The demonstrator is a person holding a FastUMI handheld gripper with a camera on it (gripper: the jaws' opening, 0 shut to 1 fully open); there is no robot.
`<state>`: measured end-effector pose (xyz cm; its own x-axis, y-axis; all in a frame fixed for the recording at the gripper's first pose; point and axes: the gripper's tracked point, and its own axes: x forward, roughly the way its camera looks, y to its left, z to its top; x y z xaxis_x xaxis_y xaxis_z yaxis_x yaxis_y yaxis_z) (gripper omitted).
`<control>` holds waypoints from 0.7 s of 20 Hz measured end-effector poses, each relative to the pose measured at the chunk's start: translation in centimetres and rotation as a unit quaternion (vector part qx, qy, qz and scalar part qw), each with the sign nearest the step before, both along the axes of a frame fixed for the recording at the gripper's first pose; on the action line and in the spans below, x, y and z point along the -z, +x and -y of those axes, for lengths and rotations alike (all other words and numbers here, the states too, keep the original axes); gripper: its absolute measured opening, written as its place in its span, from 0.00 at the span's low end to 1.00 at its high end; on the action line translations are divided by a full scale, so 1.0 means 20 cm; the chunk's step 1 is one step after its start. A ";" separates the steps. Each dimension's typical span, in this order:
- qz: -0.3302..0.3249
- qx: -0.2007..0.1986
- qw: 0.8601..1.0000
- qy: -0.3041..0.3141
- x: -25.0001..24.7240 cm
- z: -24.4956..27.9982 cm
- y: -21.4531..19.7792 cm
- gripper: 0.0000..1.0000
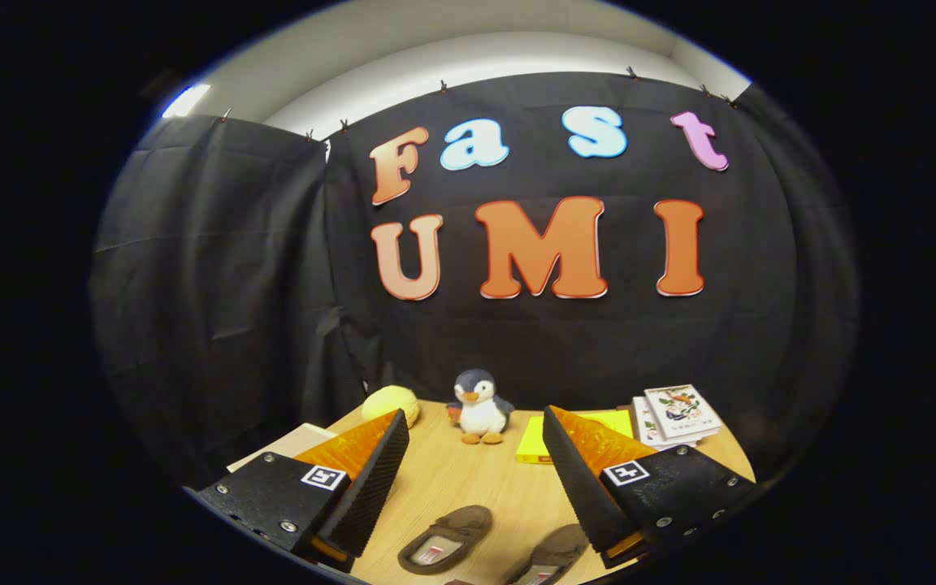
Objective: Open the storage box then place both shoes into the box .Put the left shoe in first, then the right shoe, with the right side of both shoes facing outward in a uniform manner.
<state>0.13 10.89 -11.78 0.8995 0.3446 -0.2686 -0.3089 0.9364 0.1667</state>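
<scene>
My gripper is spread wide and holds nothing. Two brown suede slippers lie on the wooden table, nearer me than the plush penguin.

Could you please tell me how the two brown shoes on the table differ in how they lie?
The left shoe lies in the gap between the open fingers, its whole outline showing. The right shoe lies closer to the right finger, which hides part of it. Both are brown slip-ons, openings up, on the wooden table.
</scene>
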 end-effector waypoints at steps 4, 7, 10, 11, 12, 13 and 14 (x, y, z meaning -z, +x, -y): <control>-0.090 -0.071 0.992 0.045 0.26 -0.29 -0.04 0.99; -0.156 -0.112 0.978 0.076 0.45 -0.48 -0.09 0.98; -0.233 -0.150 0.954 0.114 0.62 -0.66 -0.16 0.98; -0.257 -0.158 0.945 0.127 0.67 -0.72 -0.17 0.98; -0.281 -0.163 0.936 0.137 0.75 -0.77 -0.18 0.98; -0.301 -0.167 0.927 0.147 0.80 -0.82 -0.19 0.98; -0.317 -0.170 0.920 0.157 0.84 -0.85 -0.21 0.97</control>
<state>-4.05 27.81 -28.56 0.4219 0.7267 -0.5421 -0.3223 0.6791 0.6595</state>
